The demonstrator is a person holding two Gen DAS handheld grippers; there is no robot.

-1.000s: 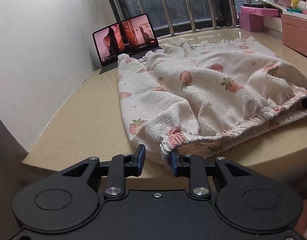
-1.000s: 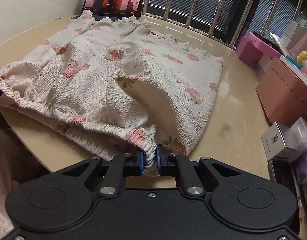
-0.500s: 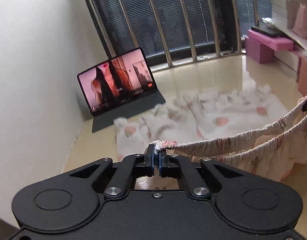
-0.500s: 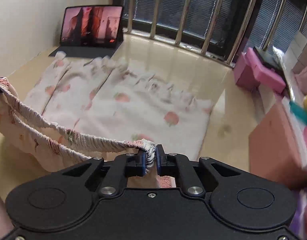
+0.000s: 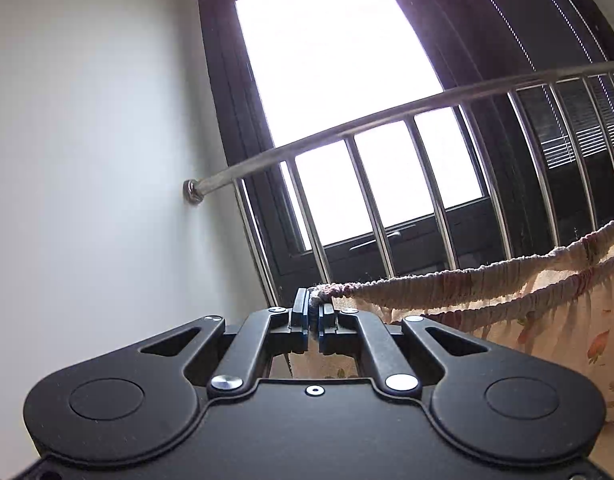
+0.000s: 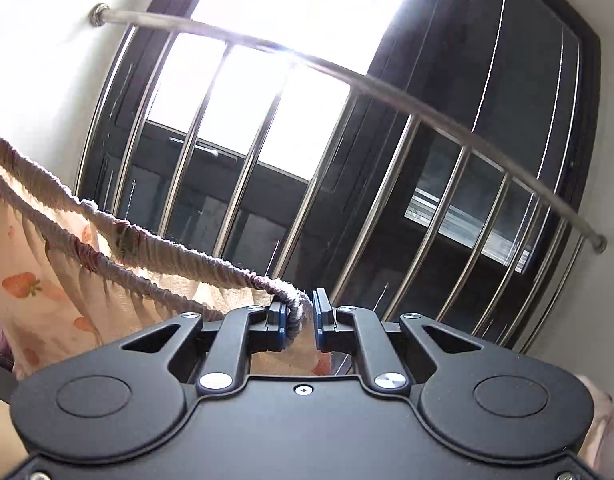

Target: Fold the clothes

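Strawberry-print garment (image 5: 487, 286) now off the table, both cameras newly on window bars (image 6: 243, 184)

The garment (image 5: 507, 284) (strawberry print) runs off each view's edge, its lower part hidden.

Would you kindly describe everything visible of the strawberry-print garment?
The cream crinkled-fabric garment with red strawberry print hangs in the air by its gathered elastic waistband, which is stretched in two bands between the tongs. The left tongs are clamped on one end; the waistband's other end sits between the right tongs, whose jaws show a gap. Its body drapes below.
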